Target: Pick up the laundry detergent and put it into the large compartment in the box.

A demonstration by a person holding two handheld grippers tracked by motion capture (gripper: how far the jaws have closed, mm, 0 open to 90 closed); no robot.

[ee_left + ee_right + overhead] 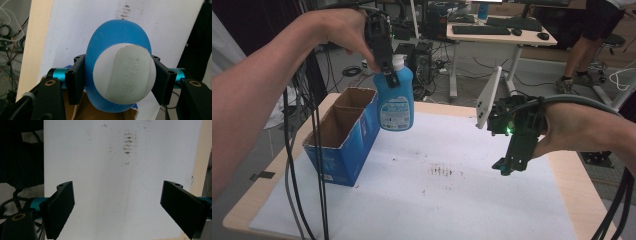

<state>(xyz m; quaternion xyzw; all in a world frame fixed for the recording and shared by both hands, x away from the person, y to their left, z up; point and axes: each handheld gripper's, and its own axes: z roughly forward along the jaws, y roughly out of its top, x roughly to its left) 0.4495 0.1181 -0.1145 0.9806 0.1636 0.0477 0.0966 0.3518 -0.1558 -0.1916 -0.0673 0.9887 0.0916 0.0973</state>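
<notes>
blue bottle [396, 102] aloft — open box [343, 135] beside, stained mat [447, 190]

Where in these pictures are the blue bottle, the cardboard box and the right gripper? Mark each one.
blue bottle [396, 102]: high view, on its label, hanging in the air.
cardboard box [346, 150]: high view, on its blue side wall.
right gripper [117, 207]: right gripper view, midway between its open jaws.

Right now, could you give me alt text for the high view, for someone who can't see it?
The left gripper holds a blue bottle by its neck in the air, beside an open blue cardboard box on a white-covered table. The right gripper hangs open and empty over the table's right side.
</notes>
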